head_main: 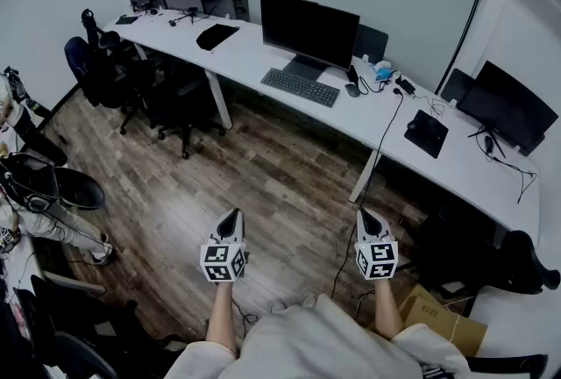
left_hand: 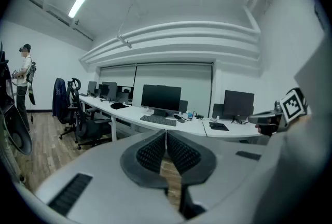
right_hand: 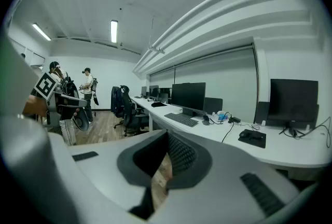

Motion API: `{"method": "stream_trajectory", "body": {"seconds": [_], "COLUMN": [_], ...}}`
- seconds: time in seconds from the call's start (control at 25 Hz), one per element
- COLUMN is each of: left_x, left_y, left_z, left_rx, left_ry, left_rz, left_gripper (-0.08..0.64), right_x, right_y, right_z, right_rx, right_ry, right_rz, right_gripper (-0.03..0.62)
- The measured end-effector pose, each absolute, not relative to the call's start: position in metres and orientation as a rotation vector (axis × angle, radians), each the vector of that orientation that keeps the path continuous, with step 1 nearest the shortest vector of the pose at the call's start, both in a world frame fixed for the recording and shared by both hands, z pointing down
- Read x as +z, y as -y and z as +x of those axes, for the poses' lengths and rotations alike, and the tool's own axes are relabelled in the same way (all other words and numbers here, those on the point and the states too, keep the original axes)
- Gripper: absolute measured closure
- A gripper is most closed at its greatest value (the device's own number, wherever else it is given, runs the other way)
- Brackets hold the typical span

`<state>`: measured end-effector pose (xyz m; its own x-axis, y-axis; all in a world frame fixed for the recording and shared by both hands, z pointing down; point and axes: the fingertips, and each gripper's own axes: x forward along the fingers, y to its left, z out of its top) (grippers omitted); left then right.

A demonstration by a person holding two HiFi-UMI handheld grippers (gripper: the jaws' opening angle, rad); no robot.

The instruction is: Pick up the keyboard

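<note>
The approach is the step in hand, and nothing has been grasped yet. The keyboard lies flat on the long white worktop at about 12 o'clock from the person. It sits just in front of the foot of the black monitor, with a mouse near its 3 o'clock end. A stretch of wooden floor lies between it and both tools, so it is well apart from them.

In the head view the left gripper sits at 7 o'clock and the right gripper at 5 o'clock. Both are held out ahead of the body and aimed slightly downward. In the left gripper view the fingers are pressed together with nothing between them. In the right gripper view the fingers are likewise closed and empty.

As I judge it, the next move calls for walking up to the worktop, spreading the fingers wide and bringing one gripper to each short end of the keyboard. It is long and thin, so a pinch at one end alone could let it tip
</note>
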<state>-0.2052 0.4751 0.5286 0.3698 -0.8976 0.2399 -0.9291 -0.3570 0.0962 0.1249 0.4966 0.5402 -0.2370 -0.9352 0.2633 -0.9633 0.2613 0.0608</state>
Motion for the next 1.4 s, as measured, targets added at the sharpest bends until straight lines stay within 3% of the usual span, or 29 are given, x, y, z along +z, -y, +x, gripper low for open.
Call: {"method": "stream_trajectory", "body": {"seconds": [0.6, 0.64, 0.72, 0.84, 1.4], "left_x": [0.533, 0.534, 0.537, 0.537, 0.534], "left_y": [-0.482, -0.482, -0.481, -0.479, -0.462], "left_z": [-0.195, -0.192, -0.185, -0.178, -0.146], "left_rx": [0.193, 0.186, 0.193, 0.207, 0.227], "left_ry": [1.588, 1.563, 1.532, 1.536, 1.605], "left_rz": [2.436, 2.444, 2.467, 2.487, 2.481], "left_gripper": [0.543, 0.527, 0.309, 0.25, 0.249], "right_x": [0.542, 0.542, 0.543, 0.545, 0.554], "right_y": [-0.502, -0.501, -0.498, -0.494, -0.473], "right_z": [0.127, 0.126, 0.125, 0.131, 0.156], "right_rx": [0.191, 0.2, 0.205, 0.181, 0.177], "right_ry": [2.339, 2.36, 2.385, 2.377, 2.418], "right_rz": [1.754, 1.739, 1.727, 1.74, 1.659], "right_gripper": [0.591, 0.535, 0.332, 0.227, 0.221]}}
